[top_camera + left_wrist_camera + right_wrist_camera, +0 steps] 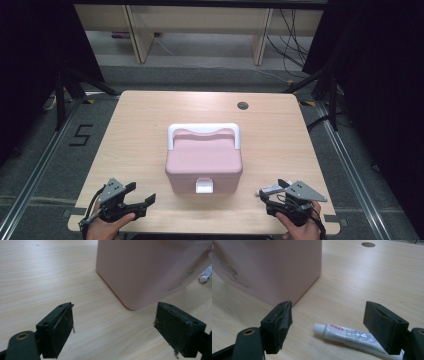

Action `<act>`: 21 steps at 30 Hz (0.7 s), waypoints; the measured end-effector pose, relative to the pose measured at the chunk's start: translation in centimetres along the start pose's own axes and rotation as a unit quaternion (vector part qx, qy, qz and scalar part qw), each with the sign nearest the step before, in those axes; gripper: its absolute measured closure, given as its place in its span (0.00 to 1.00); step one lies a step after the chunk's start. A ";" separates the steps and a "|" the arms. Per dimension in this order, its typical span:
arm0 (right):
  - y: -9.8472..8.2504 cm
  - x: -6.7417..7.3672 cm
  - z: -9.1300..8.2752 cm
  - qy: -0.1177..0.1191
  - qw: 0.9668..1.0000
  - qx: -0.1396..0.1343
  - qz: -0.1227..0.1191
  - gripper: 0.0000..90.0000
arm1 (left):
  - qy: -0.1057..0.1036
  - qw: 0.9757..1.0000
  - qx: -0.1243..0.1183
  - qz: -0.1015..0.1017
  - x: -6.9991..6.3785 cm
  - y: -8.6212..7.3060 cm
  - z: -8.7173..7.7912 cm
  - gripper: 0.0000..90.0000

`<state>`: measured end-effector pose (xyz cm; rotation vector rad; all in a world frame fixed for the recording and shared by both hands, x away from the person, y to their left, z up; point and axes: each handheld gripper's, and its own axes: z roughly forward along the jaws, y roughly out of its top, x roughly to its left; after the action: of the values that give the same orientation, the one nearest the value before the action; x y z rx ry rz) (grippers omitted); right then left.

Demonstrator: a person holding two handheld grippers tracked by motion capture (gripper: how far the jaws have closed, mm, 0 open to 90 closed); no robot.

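Observation:
A pink box point(204, 161) with a white handle point(203, 129) and a white front latch point(204, 186) stands shut in the middle of the wooden table point(135, 130). Near the front left edge my left gripper point(143, 192) is open and holds nothing. In the left gripper view its jaws point(115, 312) point at the box's corner point(140, 267). At the front right my right gripper point(274, 191) is open. In the right gripper view point(328, 310) a small white tube point(352, 336) lies flat on the table between the jaws, and the pads are clear of it. The tube point(270, 189) lies right of the box.
A round cable hole point(242, 105) sits near the table's far right edge and appears in the right gripper view point(368, 244). Bare wood lies left and right of the box. Black stands and cables flank the table on the floor.

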<state>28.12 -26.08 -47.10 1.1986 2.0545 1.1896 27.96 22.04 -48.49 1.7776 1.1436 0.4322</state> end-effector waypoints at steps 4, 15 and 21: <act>-0.1 -0.1 0.1 0.000 1.000 0.001 0.008 0.26 | 0.003 1.000 0.015 0.006 0.2 -0.1 0.1 0.16; -0.1 0.0 0.2 0.003 1.000 0.005 0.008 0.25 | 0.019 0.999 0.025 0.006 0.9 -0.1 0.1 0.17; -0.1 -0.1 0.2 0.001 1.000 0.011 -0.001 0.27 | 0.022 0.999 0.022 0.005 1.0 0.0 0.2 0.17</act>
<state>28.24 -26.12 -47.27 1.2067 2.0745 1.1710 28.53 22.77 -48.78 1.8208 1.1850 0.4569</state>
